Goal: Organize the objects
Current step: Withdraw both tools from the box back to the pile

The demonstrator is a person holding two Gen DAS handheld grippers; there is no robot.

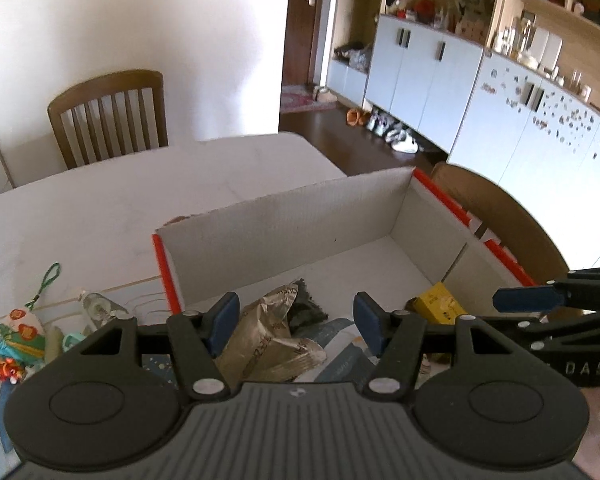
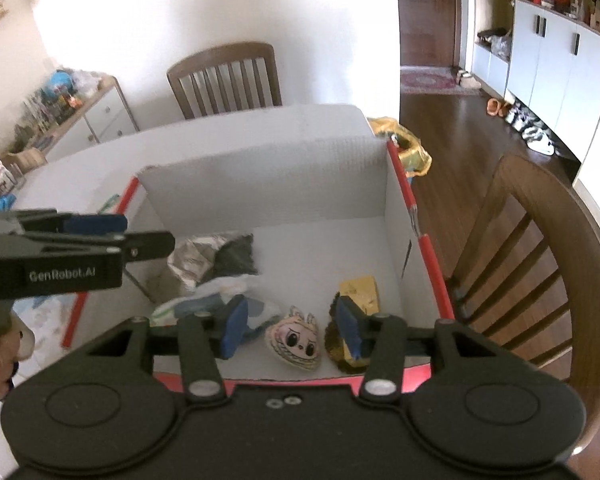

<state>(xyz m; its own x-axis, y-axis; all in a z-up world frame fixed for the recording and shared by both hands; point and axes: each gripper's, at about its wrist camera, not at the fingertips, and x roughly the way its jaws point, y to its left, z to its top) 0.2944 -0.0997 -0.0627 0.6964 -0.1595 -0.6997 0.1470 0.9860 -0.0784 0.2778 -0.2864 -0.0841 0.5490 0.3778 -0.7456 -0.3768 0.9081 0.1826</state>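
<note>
Cardboard box (image 1: 300, 216) on the white worktop (image 1: 100, 208), both grippers poised above its near rim. Left gripper (image 1: 294, 320) — jaws partly open, empty — hangs over a crumpled foil pouch (image 1: 268, 336); right gripper (image 2: 292, 322), likewise part-open and empty, over a cartoon-face pouch (image 2: 294, 338). A yellow packet (image 2: 358, 290) lies in the box's right part. Unsorted trinkets (image 1: 18, 336) remain outside, to the box's left — nearer the left gripper, probably its next reach. Box's left wall stands between.
</note>
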